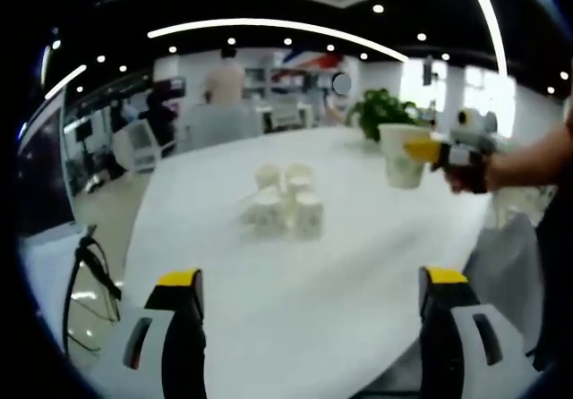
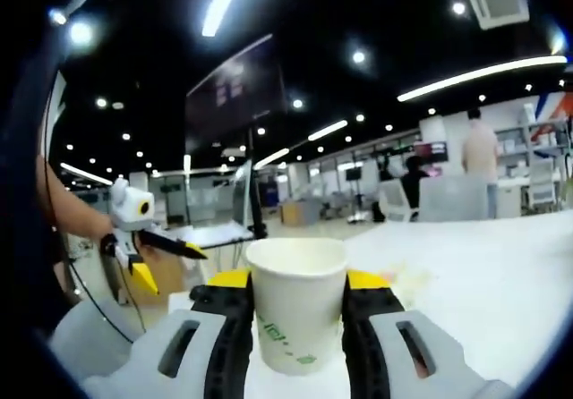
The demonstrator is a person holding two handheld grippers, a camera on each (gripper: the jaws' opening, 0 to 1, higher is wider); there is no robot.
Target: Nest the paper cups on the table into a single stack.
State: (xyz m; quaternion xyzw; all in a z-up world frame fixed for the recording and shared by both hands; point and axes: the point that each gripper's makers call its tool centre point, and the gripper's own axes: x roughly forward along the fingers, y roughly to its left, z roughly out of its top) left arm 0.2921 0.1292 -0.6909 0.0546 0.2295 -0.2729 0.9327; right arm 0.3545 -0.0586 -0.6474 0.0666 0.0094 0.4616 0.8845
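Several white paper cups (image 1: 286,202) stand upright in a tight cluster in the middle of the white table (image 1: 358,265) in the left gripper view. My left gripper (image 1: 311,284) hovers over the near edge, jaws wide apart with nothing between them. To the right, my right gripper (image 1: 414,151) holds one more paper cup (image 1: 400,156) upright in the air, above and to the right of the cluster. In the right gripper view that cup (image 2: 295,305), with green print on it, sits between the jaws of the right gripper (image 2: 297,283), and the left gripper (image 2: 170,269) appears at left, open.
A potted plant (image 1: 385,108) stands on the table's far side behind the held cup. People and chairs are beyond the table. A dark screen on a stand (image 2: 237,86) rises past the table end. Cables (image 1: 89,274) hang off the table's left side.
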